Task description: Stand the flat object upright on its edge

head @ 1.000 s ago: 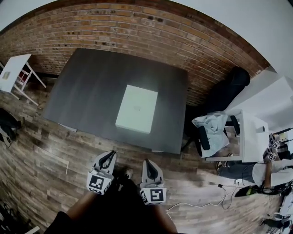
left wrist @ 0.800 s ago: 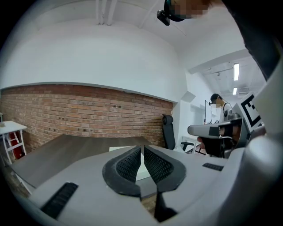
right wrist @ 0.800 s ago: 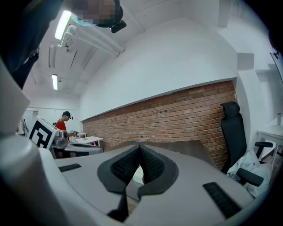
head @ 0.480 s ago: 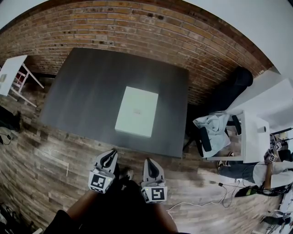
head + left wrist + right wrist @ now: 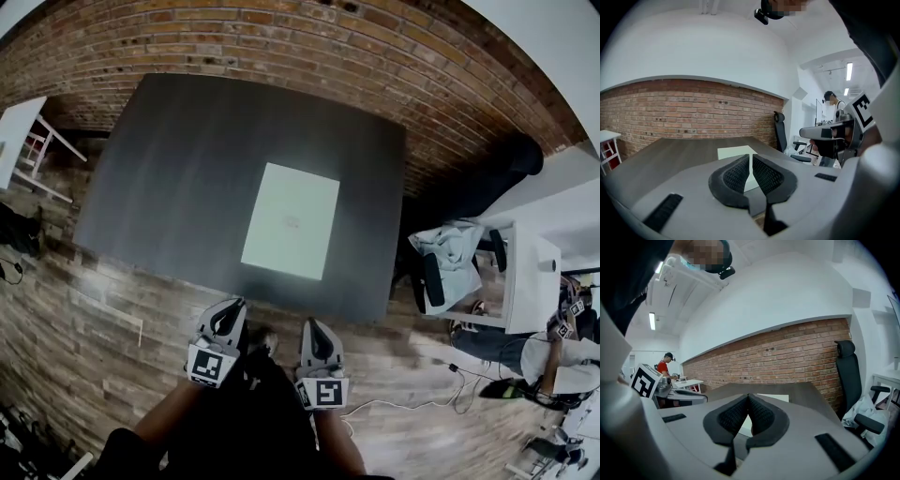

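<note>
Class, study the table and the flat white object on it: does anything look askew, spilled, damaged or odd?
Nothing stands out. The flat white object lies flat and intact on the dark table, nothing spilled. The left gripper and right gripper are shut, empty, short of the table.

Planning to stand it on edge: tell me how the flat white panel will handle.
The flat white panel keeps straight edges, so probably stiff. Lying flush on the smooth dark table, it likely slides when pushed. Thin against its broad face, it may tip easily on edge.
</note>
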Tool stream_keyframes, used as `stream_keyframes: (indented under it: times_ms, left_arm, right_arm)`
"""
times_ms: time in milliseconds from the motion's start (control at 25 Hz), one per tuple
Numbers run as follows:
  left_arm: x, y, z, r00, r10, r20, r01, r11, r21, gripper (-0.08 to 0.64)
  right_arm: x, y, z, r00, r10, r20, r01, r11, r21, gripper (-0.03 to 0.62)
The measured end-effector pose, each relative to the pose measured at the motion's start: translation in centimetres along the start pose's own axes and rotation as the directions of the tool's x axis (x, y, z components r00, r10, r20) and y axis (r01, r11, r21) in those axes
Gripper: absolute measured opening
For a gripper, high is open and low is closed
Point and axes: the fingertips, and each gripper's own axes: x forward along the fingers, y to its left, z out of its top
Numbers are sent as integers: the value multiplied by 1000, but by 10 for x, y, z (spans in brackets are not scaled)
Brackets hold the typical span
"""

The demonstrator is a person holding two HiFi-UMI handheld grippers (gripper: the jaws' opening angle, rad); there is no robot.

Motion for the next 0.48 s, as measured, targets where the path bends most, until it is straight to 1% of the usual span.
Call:
stream_keyframes:
  times_ms: [120,200,480]
  left_arm:
    - [14,11,-10,1000,3,-11,-3,1000,-1,46]
    - [23,17,-19,1000,4,-23,-4,1000,13,46]
    - [59,31,-57,995,-14,-96,17,999,39,46]
  right_arm:
    - [15,-8,-12,1000,-17,-4,17,1000,18,25]
    - [23,-13,-26,999,-19,-30,19,1000,8,25]
    - [42,-32,-65,996,-37,-78,38,999,12,25]
